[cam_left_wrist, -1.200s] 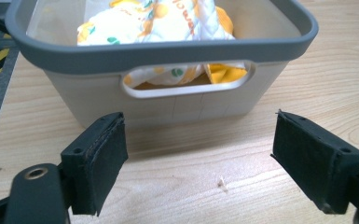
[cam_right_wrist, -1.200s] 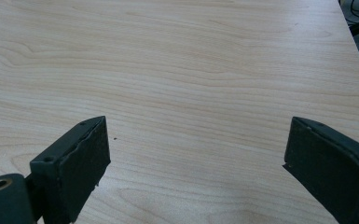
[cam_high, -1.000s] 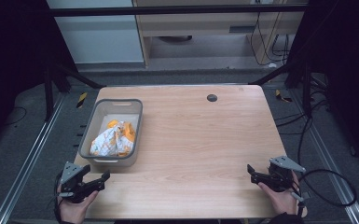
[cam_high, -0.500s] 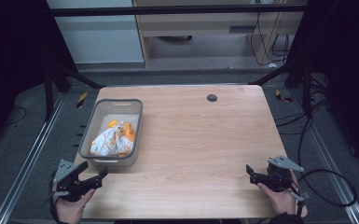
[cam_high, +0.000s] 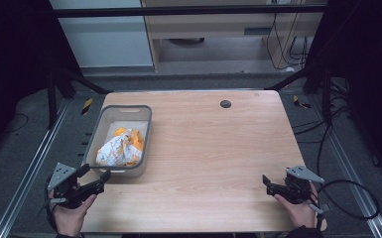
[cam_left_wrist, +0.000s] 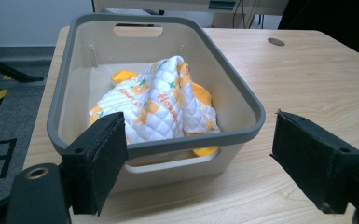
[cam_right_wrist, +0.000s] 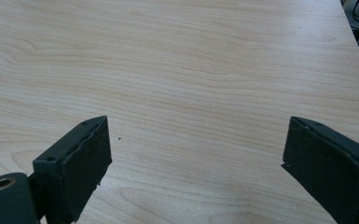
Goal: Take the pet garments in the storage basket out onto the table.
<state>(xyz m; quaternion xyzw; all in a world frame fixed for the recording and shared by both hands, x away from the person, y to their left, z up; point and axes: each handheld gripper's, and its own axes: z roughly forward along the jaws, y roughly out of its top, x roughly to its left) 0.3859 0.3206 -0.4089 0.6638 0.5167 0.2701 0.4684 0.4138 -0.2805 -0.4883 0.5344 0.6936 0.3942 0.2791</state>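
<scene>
High view: my left gripper hovers at the near-left table corner, just beside the grey bin holding the quilted cloth; my right gripper sits near the right edge, well apart. Left gripper view: my jaws are spread wide, empty, facing the bin's near wall, cloth inside. Right gripper view: jaws spread over bare wood.

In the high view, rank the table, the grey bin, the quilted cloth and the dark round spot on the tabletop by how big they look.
1. table
2. grey bin, near its left edge
3. quilted cloth, bunched inside the bin
4. dark round spot, smallest by far

The order is clear; none look alike.
</scene>
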